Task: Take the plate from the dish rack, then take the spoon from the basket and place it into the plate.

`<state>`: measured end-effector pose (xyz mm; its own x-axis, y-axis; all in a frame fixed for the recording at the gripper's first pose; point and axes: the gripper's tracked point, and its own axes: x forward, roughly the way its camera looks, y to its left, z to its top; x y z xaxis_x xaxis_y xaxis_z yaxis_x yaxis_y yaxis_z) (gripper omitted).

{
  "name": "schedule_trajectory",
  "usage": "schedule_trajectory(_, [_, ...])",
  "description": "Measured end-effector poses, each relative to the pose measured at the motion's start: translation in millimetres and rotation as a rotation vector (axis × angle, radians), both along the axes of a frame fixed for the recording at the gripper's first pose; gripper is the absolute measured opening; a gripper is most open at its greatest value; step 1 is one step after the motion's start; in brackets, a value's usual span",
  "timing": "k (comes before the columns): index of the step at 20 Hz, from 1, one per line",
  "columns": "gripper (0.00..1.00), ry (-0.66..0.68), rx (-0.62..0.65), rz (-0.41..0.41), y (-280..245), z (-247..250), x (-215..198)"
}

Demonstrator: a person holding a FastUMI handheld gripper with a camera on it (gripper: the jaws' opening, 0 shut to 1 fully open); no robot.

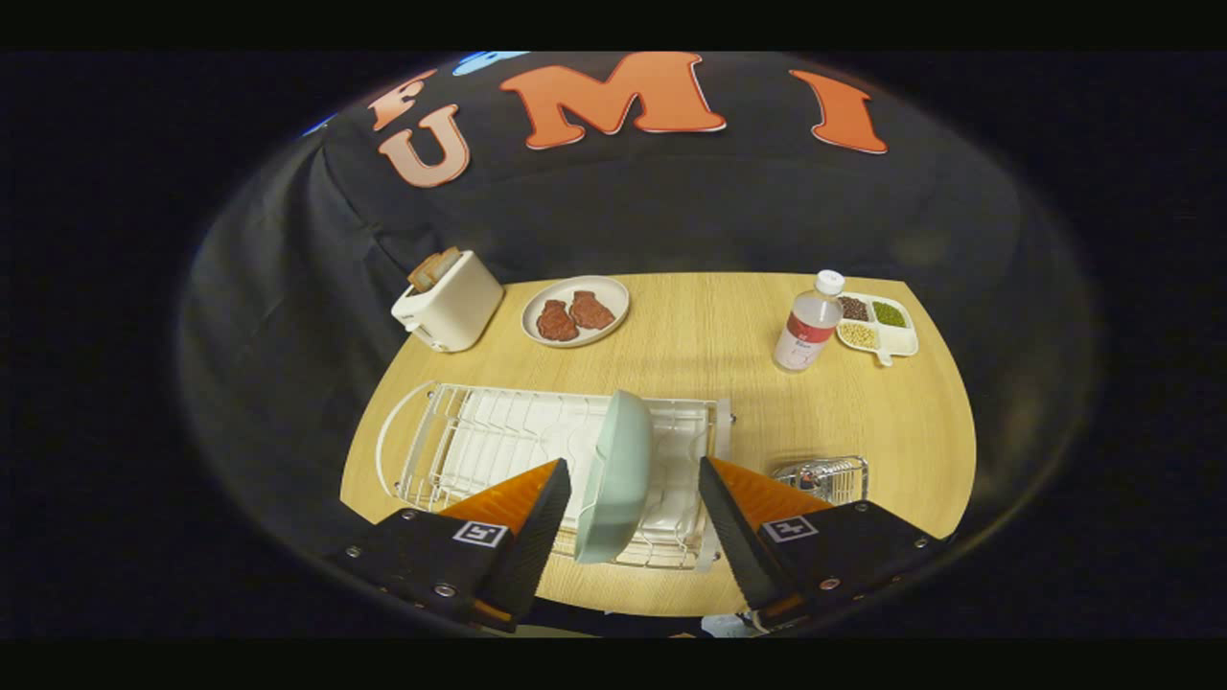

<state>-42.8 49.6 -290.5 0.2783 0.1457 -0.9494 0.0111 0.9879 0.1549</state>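
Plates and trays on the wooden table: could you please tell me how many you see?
3: a pale green plate upright in the white wire dish rack between the open gripper's fingers; a plate of meat beside the toaster; a sectioned tray behind the bottle.

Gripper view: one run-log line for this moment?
stage: approaching plate | tongs: open, straddling pale green plate, not touching | plate: on edge in white dish rack | wire basket: right of rack | spoon: cannot tell

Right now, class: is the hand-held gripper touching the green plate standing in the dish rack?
Apart. The gripper view shows the hand-held gripper open, with the plate between its fingers and rack visible either side.
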Motion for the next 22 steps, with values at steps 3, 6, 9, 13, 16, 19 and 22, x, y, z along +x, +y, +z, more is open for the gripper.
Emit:
schedule_trajectory(3, [0.75, 0.074, -0.009, 0.0, 9.5, -18.7, -7.3])
schedule_trajectory(6, [0.63, 0.126, -0.039, -0.003, 13.5, -34.3, -10.3])
schedule_trajectory(9, [0.52, 0.166, -0.081, -0.016, 14.2, -45.1, -13.1])
schedule_trajectory(13, [0.34, 0.2, -0.134, -0.045, 12.0, -50.0, -16.2])
schedule_trajectory(16, [0.28, 0.201, -0.202, -0.045, 4.6, -46.8, -14.9])
schedule_trajectory(19, [0.24, 0.157, -0.295, -0.037, -8.3, -36.1, -3.4])
schedule_trajectory(22, [0.22, 0.113, -0.37, -0.013, -16.2, -23.8, 5.4])
